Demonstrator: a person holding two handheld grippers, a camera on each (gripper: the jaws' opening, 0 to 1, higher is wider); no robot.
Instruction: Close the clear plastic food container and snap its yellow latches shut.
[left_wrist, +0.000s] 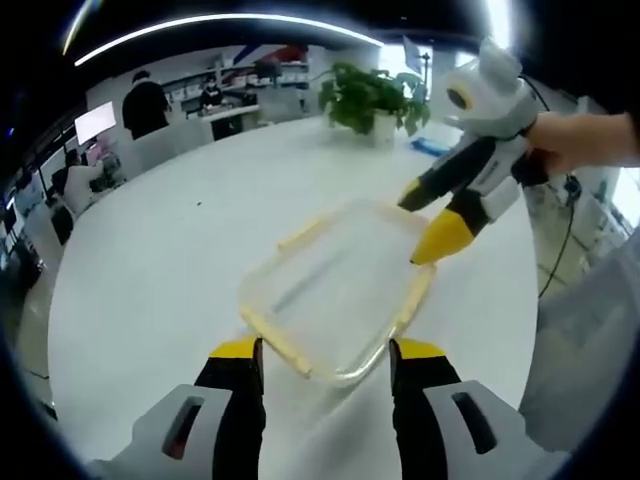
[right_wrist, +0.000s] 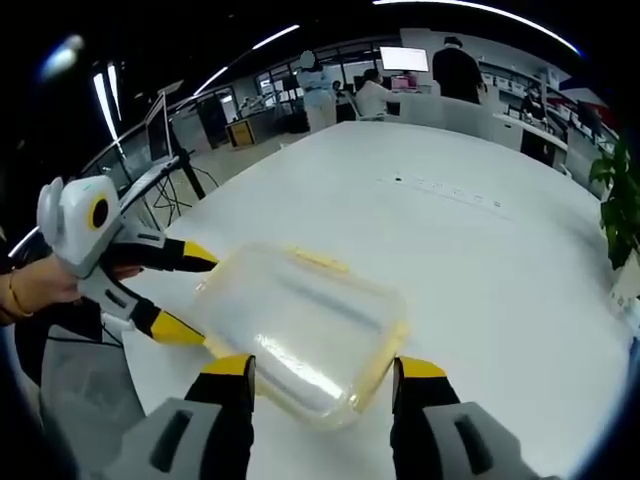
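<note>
Your left claw (left_wrist: 325, 352) gapes wide, empty, with the container (left_wrist: 340, 290) at 12 o'clock on the worktop (left_wrist: 170, 260); your right claw (right_wrist: 325, 372) likewise gapes, empty, at the container's other side.

A broad, smooth white tabletop (left_wrist: 160, 270) with a rounded edge carries everything here. Resting flat on it, near the edge, is a clear rectangular plastic food container (left_wrist: 335, 290) with its lid on and pale yellow latches (left_wrist: 275, 340) along its sides; in the right gripper view it (right_wrist: 300, 330) also sits flat on the white surface (right_wrist: 480, 250). At the far side stands a leafy green plant in a white pot (left_wrist: 372, 100). Beside the pot lies something small and blue (left_wrist: 432, 148), too blurred to identify.
</note>
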